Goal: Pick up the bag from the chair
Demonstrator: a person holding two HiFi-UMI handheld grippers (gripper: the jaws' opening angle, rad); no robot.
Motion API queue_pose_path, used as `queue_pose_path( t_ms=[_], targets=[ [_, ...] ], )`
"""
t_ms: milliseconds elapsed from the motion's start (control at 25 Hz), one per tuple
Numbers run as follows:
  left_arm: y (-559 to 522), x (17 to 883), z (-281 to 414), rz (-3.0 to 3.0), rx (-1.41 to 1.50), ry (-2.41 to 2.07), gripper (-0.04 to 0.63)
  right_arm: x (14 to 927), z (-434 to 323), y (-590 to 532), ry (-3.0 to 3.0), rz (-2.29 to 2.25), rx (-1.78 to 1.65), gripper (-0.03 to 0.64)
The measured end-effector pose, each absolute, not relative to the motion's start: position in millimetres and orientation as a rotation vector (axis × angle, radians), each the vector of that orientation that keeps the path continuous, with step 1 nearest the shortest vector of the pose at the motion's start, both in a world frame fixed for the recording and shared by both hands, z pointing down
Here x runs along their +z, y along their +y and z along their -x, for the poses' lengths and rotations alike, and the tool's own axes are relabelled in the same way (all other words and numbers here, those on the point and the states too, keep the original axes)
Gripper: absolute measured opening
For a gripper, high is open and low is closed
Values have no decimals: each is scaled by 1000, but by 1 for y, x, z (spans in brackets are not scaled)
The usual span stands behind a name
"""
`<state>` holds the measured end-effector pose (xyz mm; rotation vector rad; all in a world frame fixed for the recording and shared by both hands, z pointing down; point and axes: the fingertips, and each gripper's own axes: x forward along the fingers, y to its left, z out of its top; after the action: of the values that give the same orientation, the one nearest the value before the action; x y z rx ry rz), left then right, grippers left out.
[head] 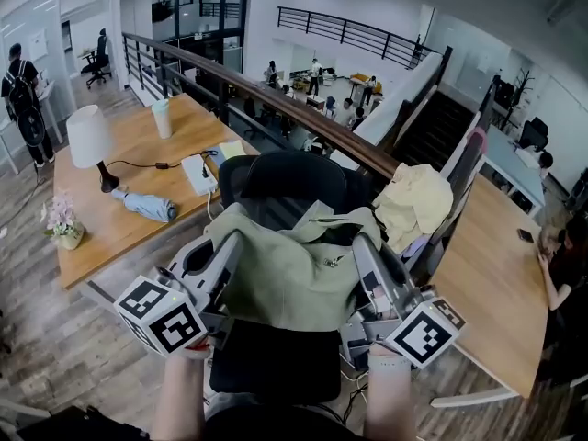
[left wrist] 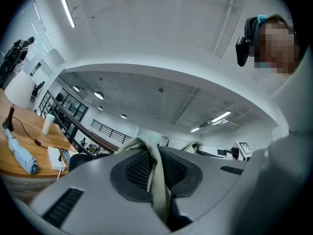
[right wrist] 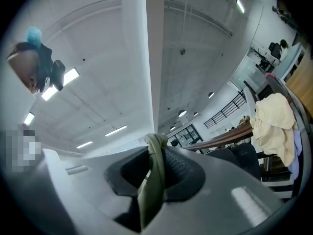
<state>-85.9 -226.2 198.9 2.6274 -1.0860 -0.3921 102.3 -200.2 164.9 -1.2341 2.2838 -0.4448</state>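
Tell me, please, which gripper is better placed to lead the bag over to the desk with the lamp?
Left, probably. Both the left gripper and the right gripper are shut on the bag, but the left one sits nearest that desk; the right would trail across the chair.

The bag (head: 294,269) is soft, matt, pale green cloth, creased and slack. Folds of it are pinched in the left tongs (left wrist: 155,168) and the right tongs (right wrist: 155,173). Both tongs have smooth, matt grey plastic shells and dark, ribbed pads (left wrist: 139,170). The chair (head: 292,180) looks black and matt. The worktop (head: 129,214) is smooth, pale wood. The floor (head: 55,338) shows greyish wood-grain planks.
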Motion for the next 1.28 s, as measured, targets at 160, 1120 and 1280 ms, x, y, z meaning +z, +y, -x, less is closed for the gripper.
queue_pose_path(
  t_ms=[160,1120,1280],
  targets=[
    [-227,197,84,-2643,-373,-1106,18,166,-102,-202,2292,1253,-431,74],
    [-221,160,84,-2683,-418,-1161,18,135,-93,-200,2336,1255,-311,72],
    [-221,160,85,-2686,-421,-1177,18,134,-90,-200,2348,1278,-269,72]
  ],
)
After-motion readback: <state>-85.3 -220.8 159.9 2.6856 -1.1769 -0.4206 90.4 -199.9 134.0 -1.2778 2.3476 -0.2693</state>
